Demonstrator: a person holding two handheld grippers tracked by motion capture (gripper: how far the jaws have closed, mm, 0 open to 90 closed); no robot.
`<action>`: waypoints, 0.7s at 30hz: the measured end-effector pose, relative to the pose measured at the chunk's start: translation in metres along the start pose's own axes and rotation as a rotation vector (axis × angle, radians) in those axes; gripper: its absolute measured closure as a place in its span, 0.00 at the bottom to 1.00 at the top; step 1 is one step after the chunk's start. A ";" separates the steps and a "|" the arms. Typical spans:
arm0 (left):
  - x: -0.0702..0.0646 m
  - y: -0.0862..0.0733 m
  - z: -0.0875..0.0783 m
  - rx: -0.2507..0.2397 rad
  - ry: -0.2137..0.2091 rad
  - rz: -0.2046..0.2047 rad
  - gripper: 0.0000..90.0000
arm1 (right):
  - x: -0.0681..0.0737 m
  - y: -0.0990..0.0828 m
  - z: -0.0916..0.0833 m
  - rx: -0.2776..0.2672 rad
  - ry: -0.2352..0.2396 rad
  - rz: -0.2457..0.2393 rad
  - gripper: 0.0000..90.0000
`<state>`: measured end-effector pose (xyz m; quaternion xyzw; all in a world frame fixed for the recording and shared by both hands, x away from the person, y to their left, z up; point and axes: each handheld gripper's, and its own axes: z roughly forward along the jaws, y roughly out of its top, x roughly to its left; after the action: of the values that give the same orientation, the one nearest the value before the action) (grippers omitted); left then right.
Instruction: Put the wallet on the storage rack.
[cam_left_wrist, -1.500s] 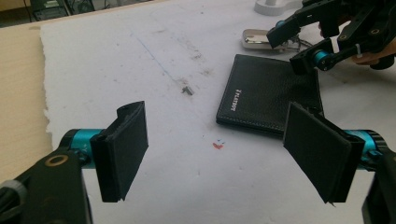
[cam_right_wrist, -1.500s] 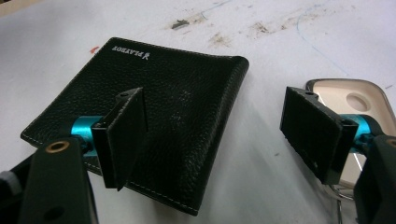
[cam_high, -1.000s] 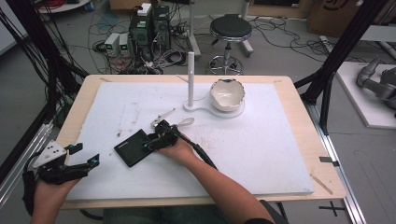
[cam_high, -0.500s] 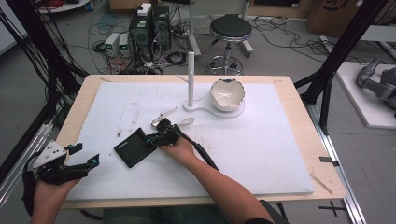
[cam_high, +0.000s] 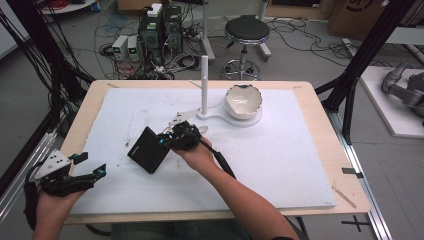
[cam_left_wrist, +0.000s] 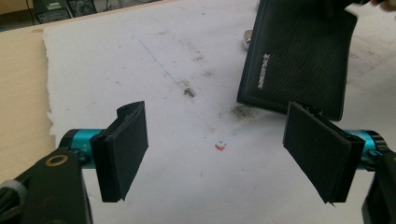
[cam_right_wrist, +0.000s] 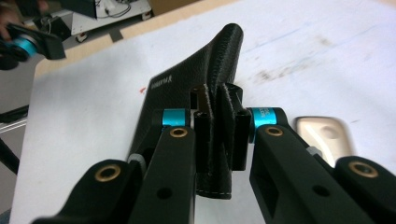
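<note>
A black leather wallet is left of the table's middle, tilted with one edge raised off the white mat. My right gripper is shut on that raised edge. In the right gripper view the wallet runs away from the jaws, which pinch its stitched fold at the right gripper. My left gripper hovers open at the table's front left corner, apart from the wallet. Between its wide pads there is only mat, and the wallet lies ahead to the right.
A white stand with an upright post and a white bowl sits at the back centre. A small pale metal object lies beside the right gripper. A tiny screw rests on the stained mat. A stool stands beyond the table.
The right gripper has lifted and drawn the wallet's held edge a little farther from the person, tilting the wallet up. The left gripper has stayed put, open.
</note>
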<state>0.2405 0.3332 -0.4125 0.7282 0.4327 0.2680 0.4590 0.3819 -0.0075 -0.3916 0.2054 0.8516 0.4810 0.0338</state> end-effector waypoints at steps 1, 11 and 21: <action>0.000 0.000 0.002 0.002 -0.002 -0.002 0.25 | -0.001 0.002 -0.005 -0.003 -0.012 -0.009 0.94; 0.000 0.007 0.015 -0.005 -0.020 -0.002 0.25 | -0.015 0.010 -0.062 -0.071 -0.101 -0.030 0.94; -0.008 0.023 0.045 -0.005 -0.081 0.024 0.25 | -0.035 0.009 -0.121 -0.082 -0.214 -0.016 0.94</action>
<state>0.2807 0.3020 -0.4114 0.7426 0.4043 0.2447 0.4745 0.3860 -0.1146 -0.3242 0.2473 0.8243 0.4906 0.1365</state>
